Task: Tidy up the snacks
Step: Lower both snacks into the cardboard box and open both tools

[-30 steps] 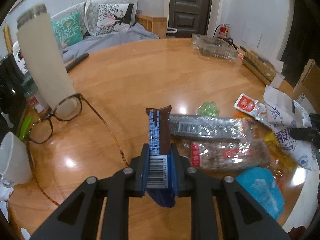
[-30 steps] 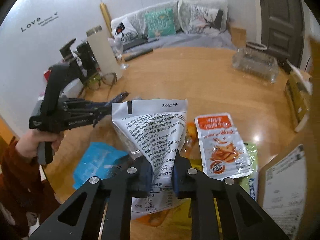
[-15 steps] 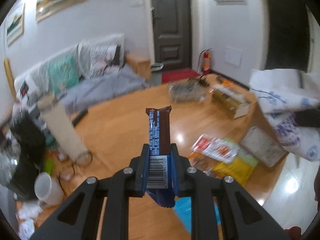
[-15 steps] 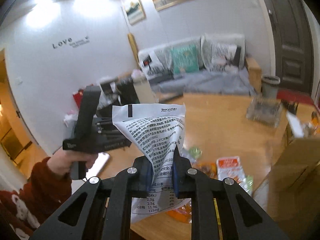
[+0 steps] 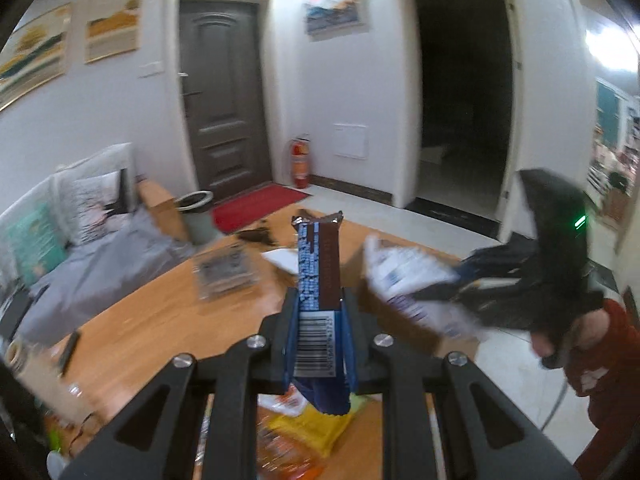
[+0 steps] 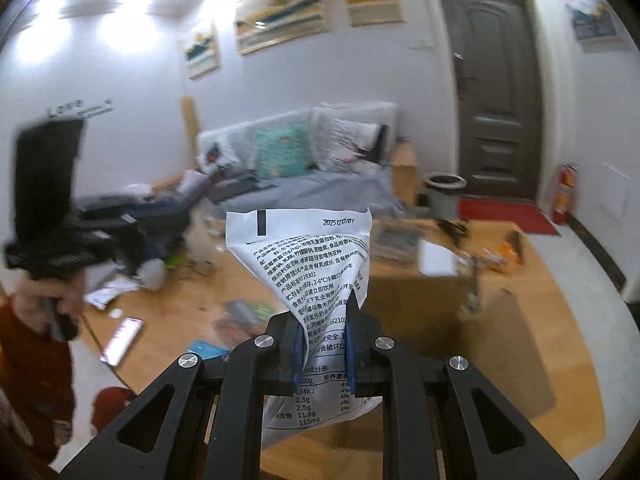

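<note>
Both hand-held grippers risen off table (image 5: 160, 320); left (image 5: 319, 320) grips barcoded bar (image 5: 319, 264), right (image 6: 322, 320) clamps pouch (image 6: 308, 264) dated 20251217/01.

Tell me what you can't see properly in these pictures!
- Snacks left on the table: left wrist view, blurred by motion and hidden behind the left gripper holding the chocolate bar.
- White pouch: right wrist view, its lower part is covered by the right gripper, so the front label is unseen.
- Cardboard box: right wrist view, its inside is blurred and partly behind the pouch.
</note>
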